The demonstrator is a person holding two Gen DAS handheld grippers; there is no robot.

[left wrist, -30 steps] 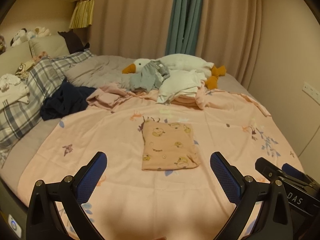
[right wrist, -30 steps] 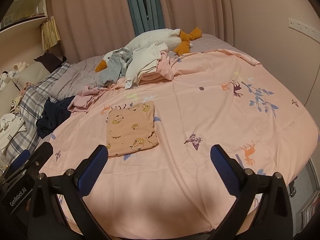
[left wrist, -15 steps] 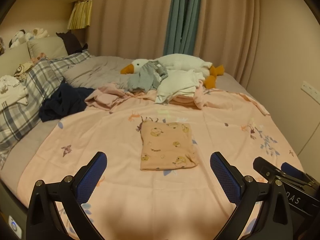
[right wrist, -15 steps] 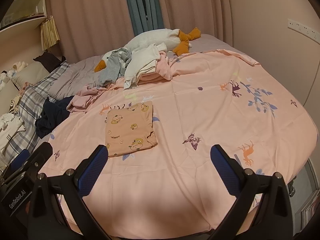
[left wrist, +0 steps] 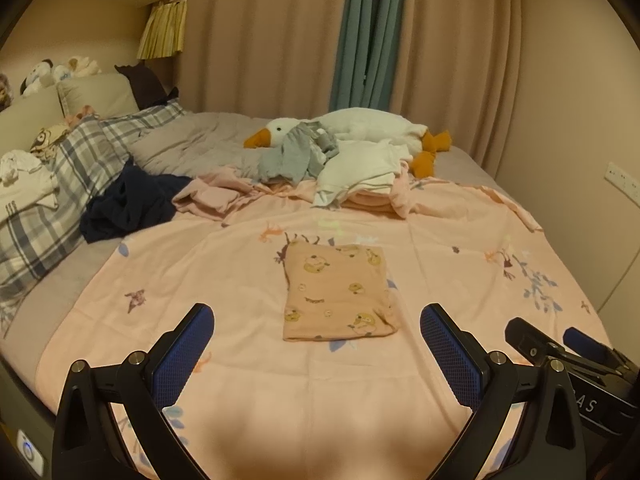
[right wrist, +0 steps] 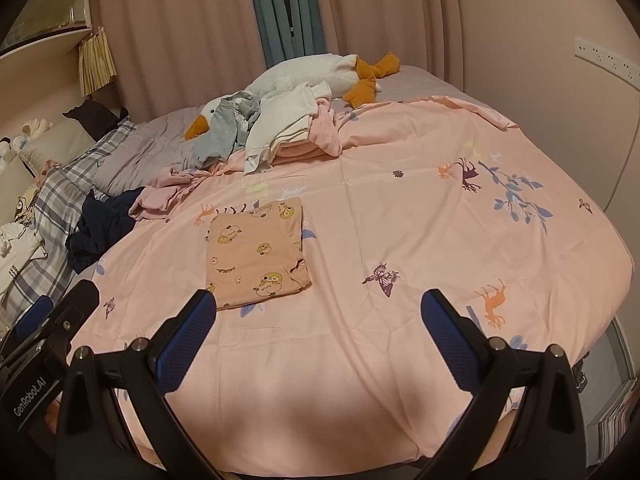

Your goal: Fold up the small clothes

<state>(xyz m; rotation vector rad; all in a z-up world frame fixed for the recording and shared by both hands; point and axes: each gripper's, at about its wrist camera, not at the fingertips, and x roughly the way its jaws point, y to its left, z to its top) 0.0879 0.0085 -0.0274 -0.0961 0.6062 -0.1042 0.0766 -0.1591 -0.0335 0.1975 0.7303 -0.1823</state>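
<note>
A small peach garment with cartoon prints point(left wrist: 338, 292) point(right wrist: 258, 252) lies folded into a flat rectangle on the pink bedsheet point(left wrist: 240, 280) point(right wrist: 420, 220). My left gripper point(left wrist: 316, 344) hovers open just in front of it, nothing between its blue pads. In the right wrist view my right gripper point(right wrist: 316, 328) is open too, empty, with the folded garment ahead of its left finger point(right wrist: 188, 336). At the back lies a heap of unfolded clothes: a grey piece point(left wrist: 292, 158) point(right wrist: 228, 128), white pieces point(left wrist: 360, 172) point(right wrist: 280, 124) and pink ones point(left wrist: 216, 200).
A plush goose point(left wrist: 360, 128) point(right wrist: 304, 76) lies behind the heap. A dark navy garment point(left wrist: 128, 204) point(right wrist: 100, 232) sits at the left by plaid pillows point(left wrist: 60, 184). The wall with sockets point(right wrist: 604, 60) bounds the right; the bed's edge drops off at lower right point(right wrist: 612, 320).
Both views have shifted very slightly; the folded garment sits a touch higher in the frames. Both grippers stay open and the garment has not moved on the sheet.
</note>
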